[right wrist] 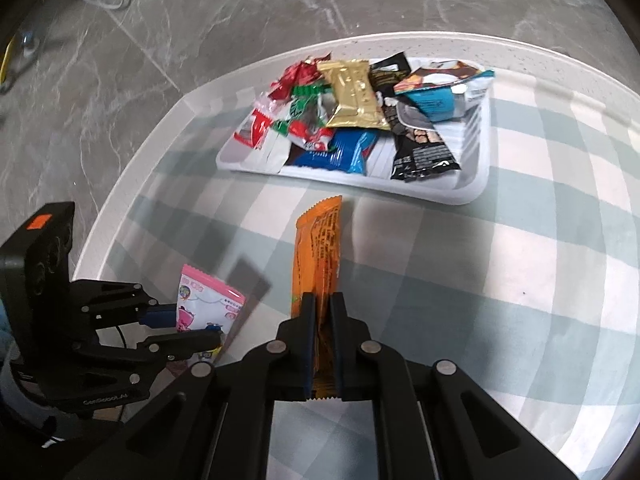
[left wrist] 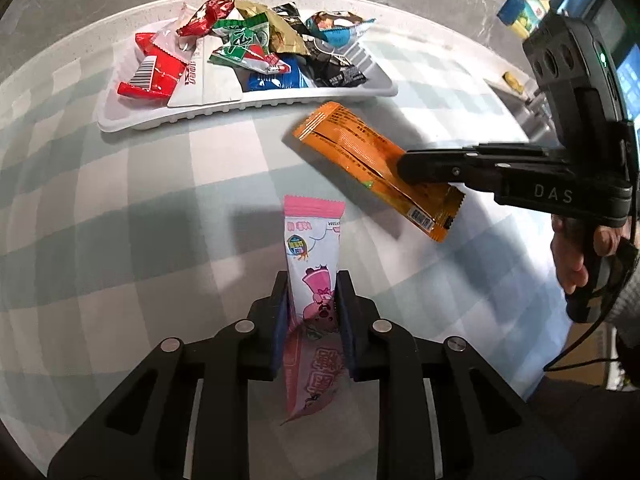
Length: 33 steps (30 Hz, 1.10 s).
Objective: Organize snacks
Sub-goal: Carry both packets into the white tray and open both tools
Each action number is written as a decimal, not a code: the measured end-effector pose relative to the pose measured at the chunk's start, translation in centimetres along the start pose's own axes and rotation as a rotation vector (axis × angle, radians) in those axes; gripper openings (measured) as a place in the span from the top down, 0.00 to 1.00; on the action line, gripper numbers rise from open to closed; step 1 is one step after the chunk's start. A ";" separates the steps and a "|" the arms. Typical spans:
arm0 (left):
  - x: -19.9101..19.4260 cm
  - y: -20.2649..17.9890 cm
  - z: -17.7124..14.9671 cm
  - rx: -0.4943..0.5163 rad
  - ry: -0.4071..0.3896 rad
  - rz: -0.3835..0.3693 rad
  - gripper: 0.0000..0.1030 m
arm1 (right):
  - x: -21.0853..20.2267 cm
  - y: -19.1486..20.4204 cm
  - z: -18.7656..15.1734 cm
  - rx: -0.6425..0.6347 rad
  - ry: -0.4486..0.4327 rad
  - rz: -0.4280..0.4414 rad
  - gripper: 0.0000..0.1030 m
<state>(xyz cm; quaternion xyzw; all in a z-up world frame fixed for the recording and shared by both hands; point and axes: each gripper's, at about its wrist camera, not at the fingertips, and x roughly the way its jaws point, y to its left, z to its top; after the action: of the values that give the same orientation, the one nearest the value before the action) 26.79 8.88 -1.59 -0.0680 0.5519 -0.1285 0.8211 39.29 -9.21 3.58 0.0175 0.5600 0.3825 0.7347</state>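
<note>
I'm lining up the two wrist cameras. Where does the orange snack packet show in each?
Left wrist view: orange packet right of centre, pinched by the right gripper coming in from the right.
Right wrist view: orange packet bottom centre, running up from that gripper's own fingers.
Shared landmark: white tray of snacks beyond it.

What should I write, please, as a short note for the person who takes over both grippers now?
Left gripper: shut on the pink snack packet.
Right gripper: shut on the orange snack packet.
Both packets are over the checked tablecloth, in front of the white tray.
Done: many snacks already piled in the tray.
Left: put these two packets in the tray; no other loose snack shows on the cloth.
</note>
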 end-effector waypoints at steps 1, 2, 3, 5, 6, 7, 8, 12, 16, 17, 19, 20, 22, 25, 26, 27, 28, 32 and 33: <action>-0.1 0.2 0.1 -0.004 -0.002 -0.005 0.80 | -0.2 -0.1 0.1 0.010 -0.005 0.007 0.92; -0.3 0.2 0.3 -0.002 -0.006 -0.001 0.80 | -0.4 -0.1 0.1 0.013 -0.009 0.010 0.92; -0.4 0.2 0.4 0.002 -0.007 -0.002 0.80 | -0.5 -0.1 0.2 0.017 -0.014 0.015 0.92; -0.6 0.4 0.8 -0.006 -0.015 -0.010 0.80 | -1.0 -0.1 0.5 0.034 -0.028 0.035 0.92; -0.8 0.6 1.1 -0.010 -0.020 -0.018 0.81 | -1.2 0.0 0.6 0.039 -0.037 0.039 0.92; -1.1 0.7 1.3 -0.011 -0.028 -0.019 0.81 | -1.5 -0.1 0.8 0.042 -0.043 0.042 0.92; -1.2 0.8 1.7 -0.010 -0.034 -0.019 0.81 | -1.8 -0.1 1.0 0.046 -0.051 0.050 0.92; -1.9 1.4 3.2 -0.021 -0.059 -0.042 0.81 | -3.0 -0.4 1.9 0.070 -0.087 0.075 0.92; -2.4 1.9 5.1 -0.033 -0.087 -0.051 0.81 | -3.9 -0.9 3.2 0.104 -0.125 0.102 0.92; -2.6 2.1 5.5 -0.035 -0.094 -0.053 0.81 | -4.1 -1.0 3.6 0.109 -0.134 0.105 0.92; -3.1 2.6 6.5 -0.040 -0.111 -0.055 0.81 | -4.4 -1.3 4.3 0.121 -0.152 0.106 0.92; -3.2 2.6 7.1 -0.041 -0.117 -0.057 0.81 | -4.5 -1.5 4.7 0.125 -0.159 0.106 0.92; -3.5 2.9 8.2 -0.041 -0.133 -0.056 0.81 | -4.7 -1.8 5.5 0.138 -0.174 0.110 0.92; -4.0 3.5 10.3 -0.039 -0.156 -0.055 0.81 | -4.9 -2.4 6.7 0.148 -0.196 0.105 0.92; -4.1 3.6 11.1 -0.038 -0.164 -0.054 0.81 | -4.9 -2.6 7.1 0.154 -0.203 0.105 0.92; -4.1 3.8 11.8 -0.038 -0.170 -0.052 0.81 | -4.9 -2.7 7.4 0.158 -0.206 0.106 0.92; -4.1 4.0 12.5 -0.039 -0.177 -0.051 0.81 | -4.9 -2.9 7.9 0.163 -0.215 0.102 0.92; -4.0 5.0 15.6 -0.052 -0.193 -0.062 0.81 | -4.7 -3.6 9.3 0.186 -0.228 0.104 0.92; -3.8 5.0 16.1 -0.054 -0.194 -0.064 0.81 | -4.6 -3.7 9.6 0.189 -0.231 0.100 0.92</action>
<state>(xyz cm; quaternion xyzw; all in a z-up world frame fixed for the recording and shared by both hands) 41.03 14.31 6.62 -0.1200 0.4705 -0.1326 0.8641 48.97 -10.67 9.17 0.1586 0.5036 0.3597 0.7693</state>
